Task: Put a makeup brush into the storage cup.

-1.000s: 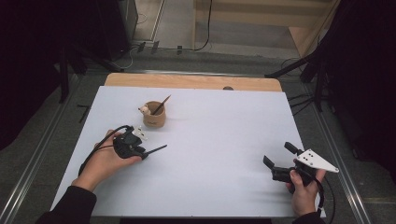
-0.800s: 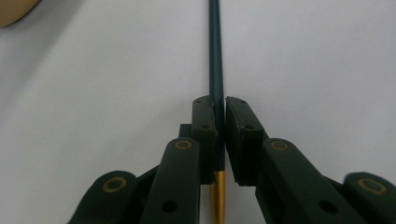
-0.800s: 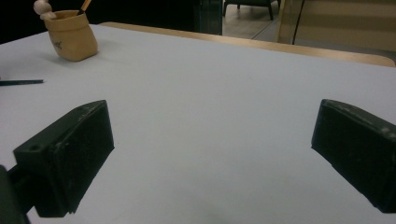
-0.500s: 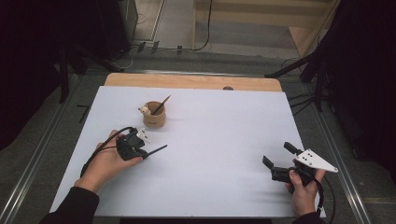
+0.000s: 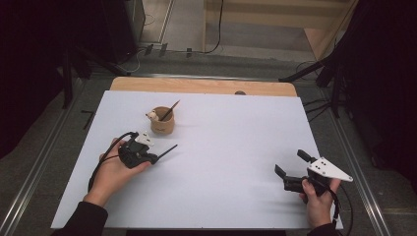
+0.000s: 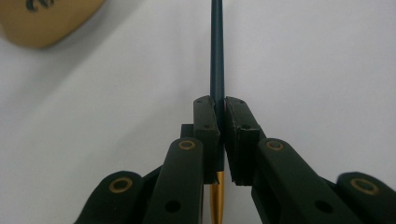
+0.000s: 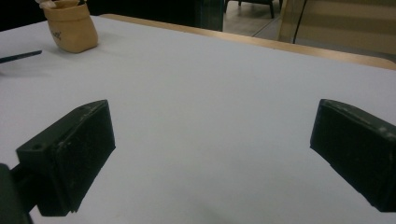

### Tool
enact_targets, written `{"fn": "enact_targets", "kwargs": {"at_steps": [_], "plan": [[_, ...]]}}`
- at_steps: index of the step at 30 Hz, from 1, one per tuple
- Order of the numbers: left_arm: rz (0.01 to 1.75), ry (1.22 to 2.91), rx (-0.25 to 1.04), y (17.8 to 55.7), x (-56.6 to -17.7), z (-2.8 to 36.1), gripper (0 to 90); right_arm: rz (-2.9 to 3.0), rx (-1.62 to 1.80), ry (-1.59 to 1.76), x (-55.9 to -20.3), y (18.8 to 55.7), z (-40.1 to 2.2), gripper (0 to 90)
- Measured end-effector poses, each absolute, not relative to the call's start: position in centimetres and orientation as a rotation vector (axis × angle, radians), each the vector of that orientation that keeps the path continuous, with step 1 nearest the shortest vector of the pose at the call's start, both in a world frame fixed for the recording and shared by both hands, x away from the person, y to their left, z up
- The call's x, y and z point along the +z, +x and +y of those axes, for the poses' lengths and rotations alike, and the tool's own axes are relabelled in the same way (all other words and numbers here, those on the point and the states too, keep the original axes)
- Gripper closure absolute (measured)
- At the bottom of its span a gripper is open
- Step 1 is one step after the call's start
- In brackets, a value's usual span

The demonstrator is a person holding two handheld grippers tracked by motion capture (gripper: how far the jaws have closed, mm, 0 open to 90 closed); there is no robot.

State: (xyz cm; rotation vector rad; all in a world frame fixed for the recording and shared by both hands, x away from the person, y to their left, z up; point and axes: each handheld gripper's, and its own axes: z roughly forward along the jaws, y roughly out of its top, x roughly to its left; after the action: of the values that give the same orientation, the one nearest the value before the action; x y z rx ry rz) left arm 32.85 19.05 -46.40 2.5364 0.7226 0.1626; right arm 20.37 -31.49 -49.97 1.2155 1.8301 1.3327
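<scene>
Slim, smooth dark pen with a brass-coloured end, clamped between the matte black pads of the left gripper on the white tabletop. Long axis toward two o'clock in the high view, just beside the tan cup. Right gripper spread wide, empty.

Bench: white sheet over a wooden top, wood edge exposed along the far side. Tan cup stands on it, upper left of centre.
</scene>
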Motion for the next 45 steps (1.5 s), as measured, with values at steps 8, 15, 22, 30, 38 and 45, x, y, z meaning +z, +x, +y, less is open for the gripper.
{"fn": "enact_targets", "kwargs": {"at_steps": [8,15,22,30,38,45], "plan": [[0.713,2.426,0.171,32.2,-45.8,18.3,84.7,1.823,1.339,1.215,-49.7,20.3,-31.2,0.0],[0.695,2.37,0.173,31.8,-45.6,17.6,84.7,1.836,1.318,1.192,-49.4,20.6,-30.1,0.1],[0.67,2.282,0.182,31.6,-45.5,17.2,84.7,1.858,1.344,1.166,-49.0,21.3,-28.2,0.1],[0.635,2.22,0.151,31.6,-45.4,16.2,84.7,1.879,1.343,1.136,-48.2,22.0,-26.1,0.7],[0.609,2.186,0.148,31.6,-45.1,15.3,84.7,1.908,1.344,1.121,-47.4,23.2,-23.7,1.5],[0.602,2.155,0.145,31.7,-44.9,14.8,84.7,1.923,1.355,1.127,-46.7,24.2,-21.7,1.5]]}}
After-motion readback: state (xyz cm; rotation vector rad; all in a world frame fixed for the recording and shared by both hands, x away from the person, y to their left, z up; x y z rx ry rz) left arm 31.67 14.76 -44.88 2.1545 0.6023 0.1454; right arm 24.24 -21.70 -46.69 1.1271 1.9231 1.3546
